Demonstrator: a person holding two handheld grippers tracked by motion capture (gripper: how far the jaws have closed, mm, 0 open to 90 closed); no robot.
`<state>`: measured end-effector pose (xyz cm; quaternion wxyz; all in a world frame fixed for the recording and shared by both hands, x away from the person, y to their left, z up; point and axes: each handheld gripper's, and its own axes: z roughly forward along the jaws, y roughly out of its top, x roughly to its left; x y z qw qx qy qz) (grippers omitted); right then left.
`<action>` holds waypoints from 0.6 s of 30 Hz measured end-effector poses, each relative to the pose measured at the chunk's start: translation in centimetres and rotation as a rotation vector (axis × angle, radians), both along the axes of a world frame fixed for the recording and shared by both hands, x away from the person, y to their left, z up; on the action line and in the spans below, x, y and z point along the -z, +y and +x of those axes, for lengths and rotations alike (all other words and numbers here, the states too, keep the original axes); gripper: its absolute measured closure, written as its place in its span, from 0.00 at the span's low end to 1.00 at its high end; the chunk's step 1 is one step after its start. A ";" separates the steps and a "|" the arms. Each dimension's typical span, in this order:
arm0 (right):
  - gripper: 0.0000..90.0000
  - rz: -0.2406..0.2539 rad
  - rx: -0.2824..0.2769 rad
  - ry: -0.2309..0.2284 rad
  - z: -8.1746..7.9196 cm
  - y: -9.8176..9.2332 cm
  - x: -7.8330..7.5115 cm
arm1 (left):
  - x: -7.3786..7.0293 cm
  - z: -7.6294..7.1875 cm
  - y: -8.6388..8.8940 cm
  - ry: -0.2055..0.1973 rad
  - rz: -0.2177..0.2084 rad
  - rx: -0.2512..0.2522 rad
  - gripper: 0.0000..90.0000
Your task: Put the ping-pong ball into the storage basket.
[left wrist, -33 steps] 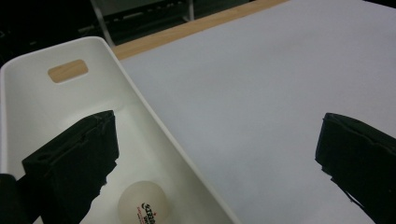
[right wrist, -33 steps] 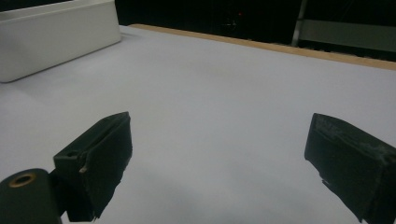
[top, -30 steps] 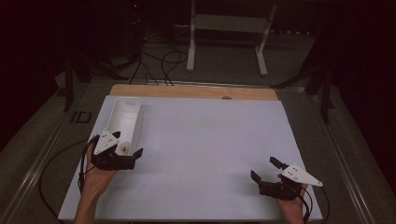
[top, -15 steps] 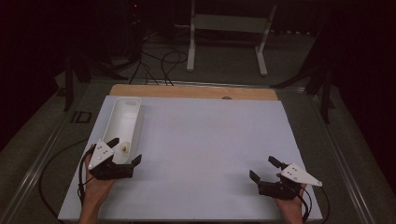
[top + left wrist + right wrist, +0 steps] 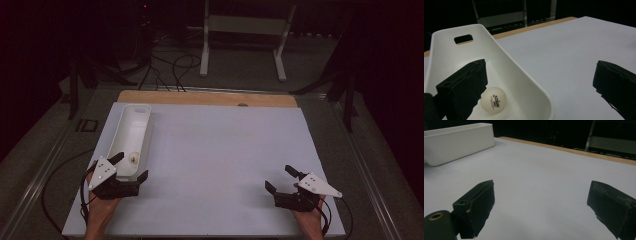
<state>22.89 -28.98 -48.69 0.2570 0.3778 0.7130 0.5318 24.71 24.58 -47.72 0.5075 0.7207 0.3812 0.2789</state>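
Down at the near left corner of the table (image 5: 225, 150), the left gripper (image 5: 130, 170) sat with its jaws spread wide and holding nothing. Through the left gripper view, one jaw stood inside the near end of the white tray (image 5: 506, 67) and the other stood outside it over the bare white tabletop, so the tray's near wall lay between them. Right beside that inner jaw, touching nothing but the tray floor, lay the white ball (image 5: 493, 99), with small red and dark print on its side. In the high view the ball (image 5: 134, 159) showed as a small pale spot at the tray's near end, just beyond the gripper.

Over at the near right, the right gripper (image 5: 280, 180) was released too, jaws wide apart, low over bare tabletop with nothing between them, well apart from the tray.

Farther out, the tray (image 5: 131, 135) ran lengthwise away along the left side, with a handle slot at its far end. Beyond the white sheet, a strip of wooden edge (image 5: 207, 97) showed at the far side.
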 end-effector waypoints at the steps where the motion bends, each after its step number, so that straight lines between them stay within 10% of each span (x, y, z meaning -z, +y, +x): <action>1: 0.08 -0.001 -0.001 -0.001 0.0 0.0 0.0 | 0.1 -0.1 0.0 -0.005 0.000 -0.003 0.00; 18: 0.08 0.001 -0.007 0.000 -0.3 0.0 0.1 | 0.4 -1.0 -0.7 -0.023 0.028 0.009 0.00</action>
